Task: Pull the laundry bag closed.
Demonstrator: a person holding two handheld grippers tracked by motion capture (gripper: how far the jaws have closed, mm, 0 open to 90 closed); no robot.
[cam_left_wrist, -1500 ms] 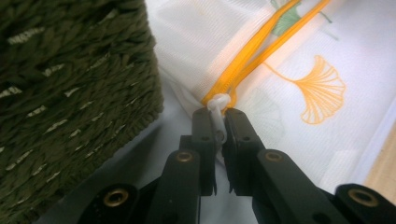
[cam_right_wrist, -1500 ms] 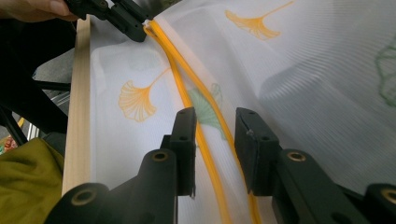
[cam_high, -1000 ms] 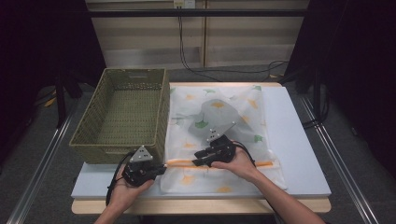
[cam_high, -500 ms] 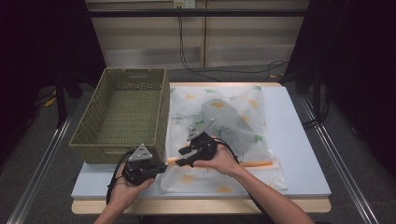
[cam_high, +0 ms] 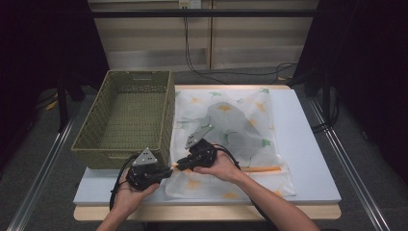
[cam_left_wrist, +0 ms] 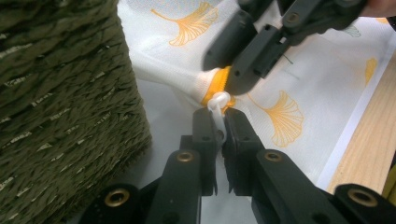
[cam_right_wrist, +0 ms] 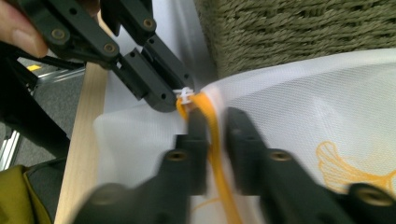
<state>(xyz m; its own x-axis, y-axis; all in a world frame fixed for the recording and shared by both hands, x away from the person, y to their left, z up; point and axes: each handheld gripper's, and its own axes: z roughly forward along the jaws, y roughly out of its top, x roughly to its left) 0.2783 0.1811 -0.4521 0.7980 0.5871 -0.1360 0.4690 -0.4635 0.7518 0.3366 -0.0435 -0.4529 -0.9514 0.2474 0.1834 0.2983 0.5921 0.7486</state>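
- Your right gripper (cam_high: 179, 165) has slid along the orange zipper (cam_high: 262, 169) toward the left since the earlier high views, and it now sits tip to tip with your left gripper (cam_high: 168, 171) at the near left corner of the mesh bag (cam_high: 250, 108).
- Its jaws have just been closing. In the right gripper view the orange zipper (cam_right_wrist: 212, 135) runs up between the two black jaws, but that view is blurred, so you cannot tell whether the pads press on the tape.
- Your left gripper has stayed put by the wicker basket (cam_high: 126, 115). In the left gripper view its jaws are drawn narrow and pinch the white zipper pull (cam_left_wrist: 218, 109), which stands upright between the pads.
- In that same view the right gripper (cam_left_wrist: 224, 72) hangs just above the pull, over the orange end of the zipper (cam_left_wrist: 215, 84).
- The mesh bag lies flat on the pale mat (cam_high: 308, 144), white with yellow leaf prints, a grey garment (cam_high: 231, 127) showing through it. Its zipper edge faces you, near the table's wooden front edge (cam_high: 207, 211).
- The wicker basket stands left of the bag, touching its side, with its near corner just beside both grippers.
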